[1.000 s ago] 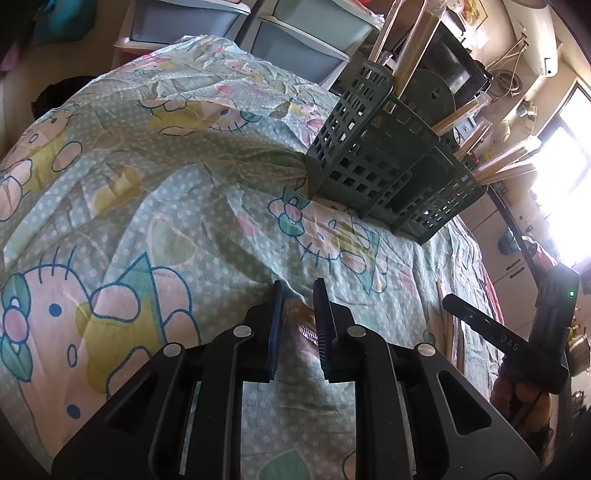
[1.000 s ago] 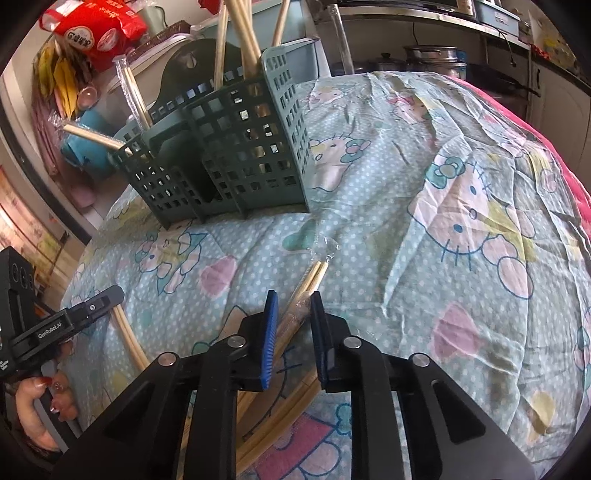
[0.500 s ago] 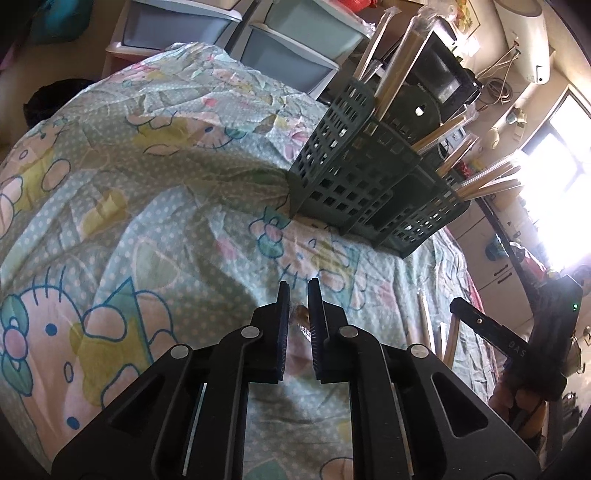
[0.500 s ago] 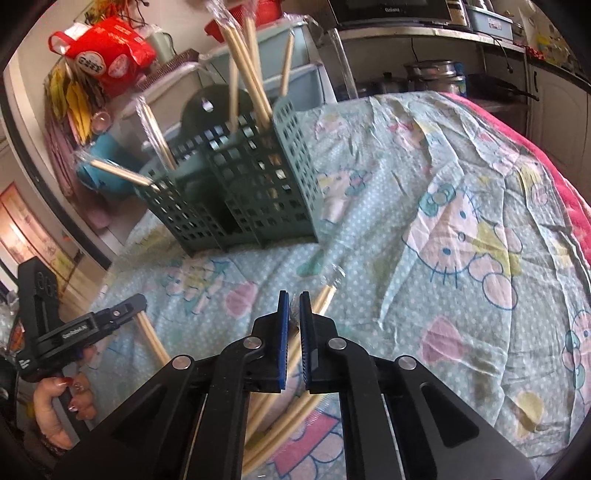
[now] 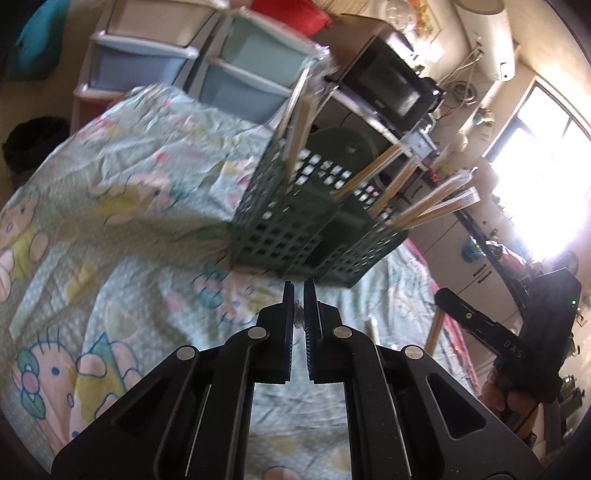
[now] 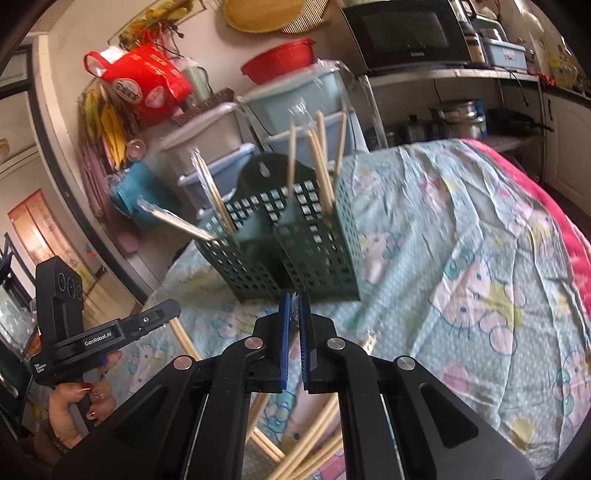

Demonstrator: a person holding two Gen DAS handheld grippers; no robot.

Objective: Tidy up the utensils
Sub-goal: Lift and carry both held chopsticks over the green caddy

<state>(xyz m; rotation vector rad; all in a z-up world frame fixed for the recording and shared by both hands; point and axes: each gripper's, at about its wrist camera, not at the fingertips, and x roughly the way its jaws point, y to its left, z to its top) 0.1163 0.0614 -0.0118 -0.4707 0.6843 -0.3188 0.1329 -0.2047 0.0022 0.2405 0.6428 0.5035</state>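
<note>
A dark green lattice utensil basket (image 5: 295, 229) (image 6: 295, 254) stands on the Hello Kitty cloth, with several wrapped chopstick pairs (image 5: 424, 210) (image 6: 317, 162) sticking out. My left gripper (image 5: 299, 295) is shut on a wrapped chopstick pair (image 5: 299, 319), lifted above the cloth just before the basket. My right gripper (image 6: 294, 299) is shut on another wrapped pair (image 6: 294, 302), held up near the basket's front. More chopsticks (image 6: 314, 435) lie on the cloth below the right gripper. Each gripper shows in the other's view: the right one (image 5: 517, 332), the left one (image 6: 92, 332).
The cloth-covered table (image 6: 480, 258) drops off at its pink right edge. Plastic drawer units (image 5: 221, 74) and a microwave (image 6: 406, 33) stand behind the basket. A red bag (image 6: 140, 81) hangs at the back left.
Both grippers closed on wrapped chopstick pairs and rose from the cloth, moving toward the basket.
</note>
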